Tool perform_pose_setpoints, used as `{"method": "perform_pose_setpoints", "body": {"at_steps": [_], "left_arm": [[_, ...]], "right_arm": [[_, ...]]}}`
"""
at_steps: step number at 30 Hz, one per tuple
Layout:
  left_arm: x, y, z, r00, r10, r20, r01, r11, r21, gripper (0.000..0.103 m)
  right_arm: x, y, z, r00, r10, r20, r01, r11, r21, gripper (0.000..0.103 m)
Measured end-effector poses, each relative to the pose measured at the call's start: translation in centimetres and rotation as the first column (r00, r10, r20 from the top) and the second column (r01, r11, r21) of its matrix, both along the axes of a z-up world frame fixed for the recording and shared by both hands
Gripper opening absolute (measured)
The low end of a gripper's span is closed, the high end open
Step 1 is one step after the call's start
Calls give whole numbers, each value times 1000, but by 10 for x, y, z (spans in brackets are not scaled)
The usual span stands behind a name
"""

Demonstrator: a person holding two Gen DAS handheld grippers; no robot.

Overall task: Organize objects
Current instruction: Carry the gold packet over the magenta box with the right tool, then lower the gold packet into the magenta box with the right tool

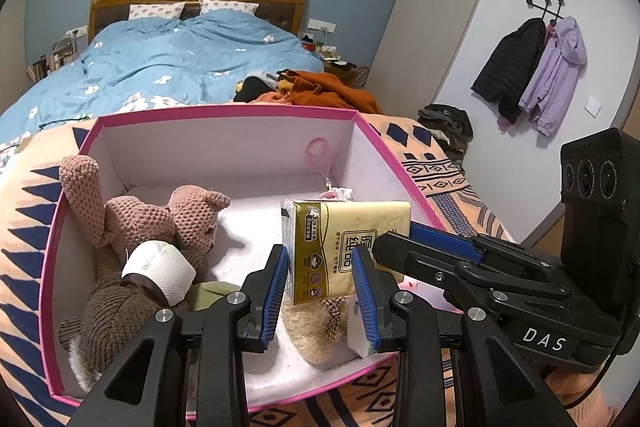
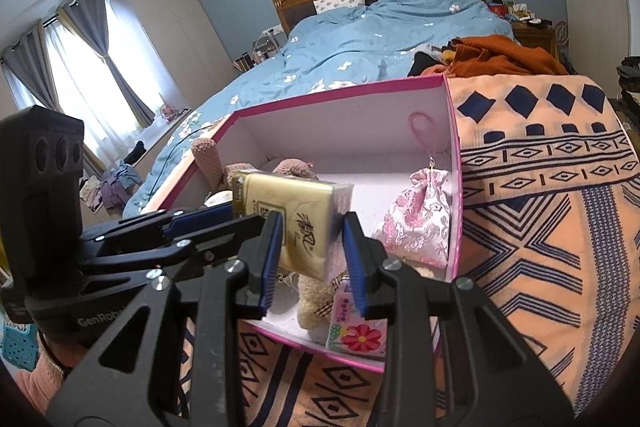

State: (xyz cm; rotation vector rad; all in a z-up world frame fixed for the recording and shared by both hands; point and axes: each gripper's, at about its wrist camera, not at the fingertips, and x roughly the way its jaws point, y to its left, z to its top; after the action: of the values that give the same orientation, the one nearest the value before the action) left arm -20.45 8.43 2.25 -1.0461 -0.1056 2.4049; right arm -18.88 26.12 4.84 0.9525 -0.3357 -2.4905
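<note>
Bedside pink box [image 1: 224, 115] roomy mid-floor — both claws [image 1: 320, 277] [image 2: 309, 251] clamp tissue pack [image 1: 352, 243].

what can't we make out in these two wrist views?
- Cream plush toy, left wrist view: mostly hidden behind the tissue pack and left tongs.
- Floral packet, right wrist view: top covered by the right tongs.
- Nightstand clutter: too small to identify.
- Pink box near wall: cut off by the tongs.
</note>
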Motion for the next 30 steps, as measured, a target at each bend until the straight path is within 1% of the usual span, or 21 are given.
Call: {"method": "perform_pose_setpoints", "body": {"at_steps": [10,15,30], "left_arm": [[-12,-1,-9,999,-7,47,7,1000,13,32],[-18,-1,-13,998,3,70,-5,1000,22,32],[-27,-1,-15,996,19,82,-19,1000,-1,32]], "right_arm": [[-11,1,-7,1000,-12,25,12,1000,-7,34],[-19,2,-7,999,-19,29,19,1000,-7,34],[-32,1,-9,999,-10,46,11,1000,-16,34]]}}
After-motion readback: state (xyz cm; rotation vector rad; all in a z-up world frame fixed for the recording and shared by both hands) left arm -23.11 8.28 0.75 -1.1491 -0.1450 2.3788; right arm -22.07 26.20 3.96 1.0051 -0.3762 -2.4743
